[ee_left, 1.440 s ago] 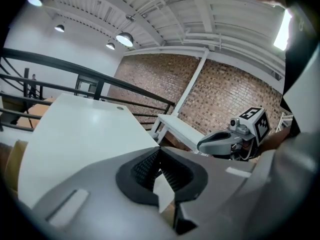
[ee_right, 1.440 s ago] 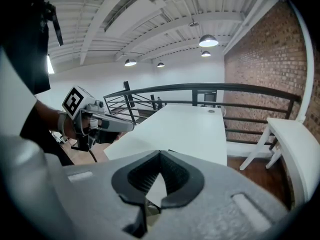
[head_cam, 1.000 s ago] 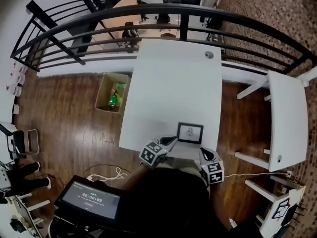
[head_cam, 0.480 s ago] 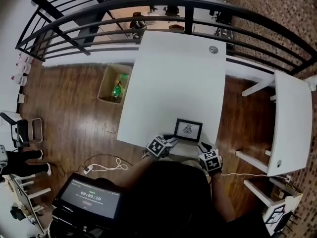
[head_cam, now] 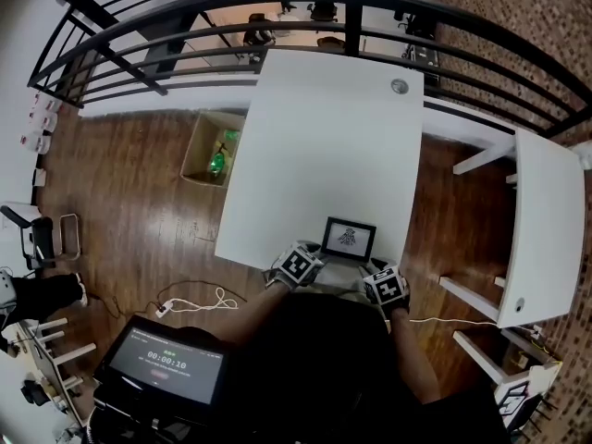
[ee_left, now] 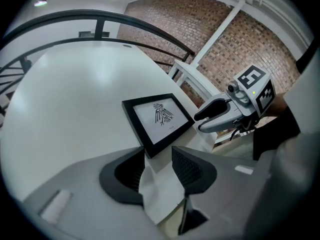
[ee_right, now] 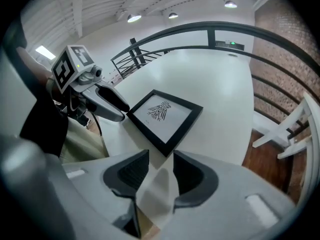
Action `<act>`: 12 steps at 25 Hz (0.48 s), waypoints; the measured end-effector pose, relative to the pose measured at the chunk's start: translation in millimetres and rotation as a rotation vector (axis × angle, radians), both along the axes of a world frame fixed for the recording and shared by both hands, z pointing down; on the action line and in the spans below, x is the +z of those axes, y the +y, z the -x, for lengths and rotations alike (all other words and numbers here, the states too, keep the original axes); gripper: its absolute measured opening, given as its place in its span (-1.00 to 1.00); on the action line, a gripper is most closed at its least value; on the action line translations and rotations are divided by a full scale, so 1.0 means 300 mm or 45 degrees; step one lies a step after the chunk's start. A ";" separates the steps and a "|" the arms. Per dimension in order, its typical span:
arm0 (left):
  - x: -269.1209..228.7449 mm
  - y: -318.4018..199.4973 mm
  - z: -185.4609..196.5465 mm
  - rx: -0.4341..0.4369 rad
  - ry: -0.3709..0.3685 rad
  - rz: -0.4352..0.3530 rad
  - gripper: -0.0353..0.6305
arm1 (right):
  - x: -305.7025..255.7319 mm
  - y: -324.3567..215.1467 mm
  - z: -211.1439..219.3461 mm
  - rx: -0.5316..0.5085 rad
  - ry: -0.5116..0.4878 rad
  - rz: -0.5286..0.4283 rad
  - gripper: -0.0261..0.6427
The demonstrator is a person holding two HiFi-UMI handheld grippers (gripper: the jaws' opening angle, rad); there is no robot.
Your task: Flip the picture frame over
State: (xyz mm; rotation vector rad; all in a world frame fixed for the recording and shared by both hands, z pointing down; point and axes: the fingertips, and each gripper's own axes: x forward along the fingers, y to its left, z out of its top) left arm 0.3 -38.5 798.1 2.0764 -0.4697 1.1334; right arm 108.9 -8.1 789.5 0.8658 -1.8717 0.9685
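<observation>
Picture frame [head_cam: 349, 239]: lying face up by near edge of table [head_cam: 314, 137] | left gripper [ee_left: 157, 164], right gripper [ee_right: 160, 171]: jaws standing apart, just been opening, nothing between | each aiming at a near corner, probably readying to grip and flip it.

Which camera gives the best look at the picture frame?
The right gripper view: the picture frame lies whole and close, face up, its dark bird-like drawing clear. The left gripper view shows it nearly as well, from the other side. The head view shows it small, from above.
</observation>
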 end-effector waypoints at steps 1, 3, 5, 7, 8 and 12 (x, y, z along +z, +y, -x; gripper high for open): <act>0.006 0.012 -0.006 0.011 -0.002 0.021 -0.37 | 0.005 0.003 -0.004 0.000 0.004 0.008 -0.52; 0.015 0.037 -0.016 0.031 -0.011 0.055 -0.35 | 0.013 0.012 -0.012 -0.001 0.008 0.024 -0.52; 0.023 0.043 -0.015 0.042 -0.023 0.068 -0.35 | 0.017 0.013 -0.009 -0.004 0.004 0.036 -0.52; 0.028 0.041 -0.007 0.052 -0.037 0.075 -0.35 | 0.020 0.008 -0.001 -0.012 0.003 0.045 -0.52; 0.030 0.042 -0.002 0.060 -0.046 0.079 -0.35 | 0.023 0.008 0.004 -0.017 0.006 0.050 -0.52; 0.031 0.046 -0.007 0.078 -0.047 0.077 -0.35 | 0.032 0.012 0.011 -0.026 0.023 0.061 -0.52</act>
